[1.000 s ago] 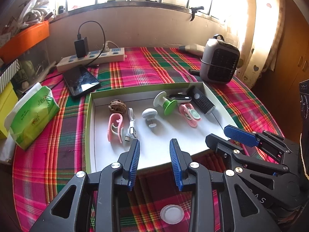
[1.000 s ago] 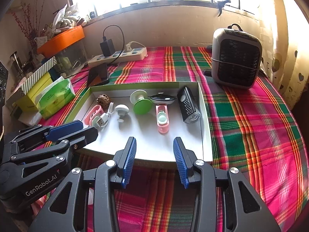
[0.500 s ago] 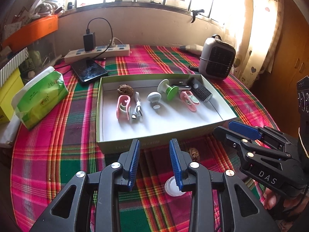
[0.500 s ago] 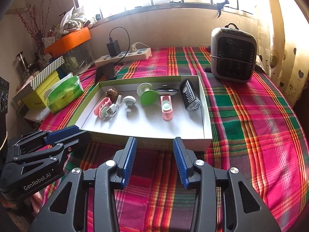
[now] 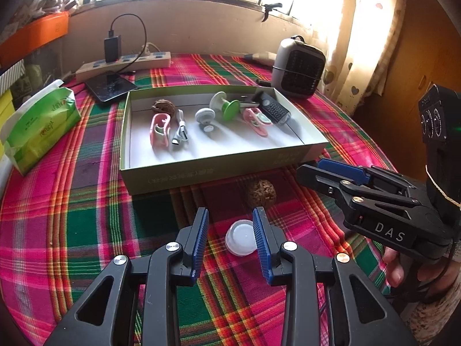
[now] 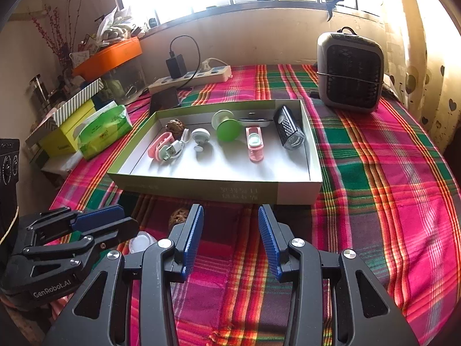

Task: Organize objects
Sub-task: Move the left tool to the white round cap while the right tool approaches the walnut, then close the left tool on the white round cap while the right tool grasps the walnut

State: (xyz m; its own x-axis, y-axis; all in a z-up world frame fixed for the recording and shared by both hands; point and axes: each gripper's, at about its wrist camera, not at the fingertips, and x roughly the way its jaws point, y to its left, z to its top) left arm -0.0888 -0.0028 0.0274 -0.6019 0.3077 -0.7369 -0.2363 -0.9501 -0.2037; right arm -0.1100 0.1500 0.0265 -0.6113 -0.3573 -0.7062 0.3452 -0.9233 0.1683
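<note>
I hover my left gripper (image 5: pixel 230 227), jaws spread, over the white cap (image 5: pixel 241 240) near the table's front edge; next, pinch it. Right gripper (image 6: pixel 230 227) hangs spread, empty.

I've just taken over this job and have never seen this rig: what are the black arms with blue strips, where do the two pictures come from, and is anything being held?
They are two hand-held tools, one per hand, each with a camera looking along its fingers. One picture comes from the left tool, the other from the right tool. Both are open and hold nothing. On the plaid tablecloth stands a shallow box of small items. In front of it, outside, lie a walnut and a white cap, the cap between the left tool's fingers.
</note>
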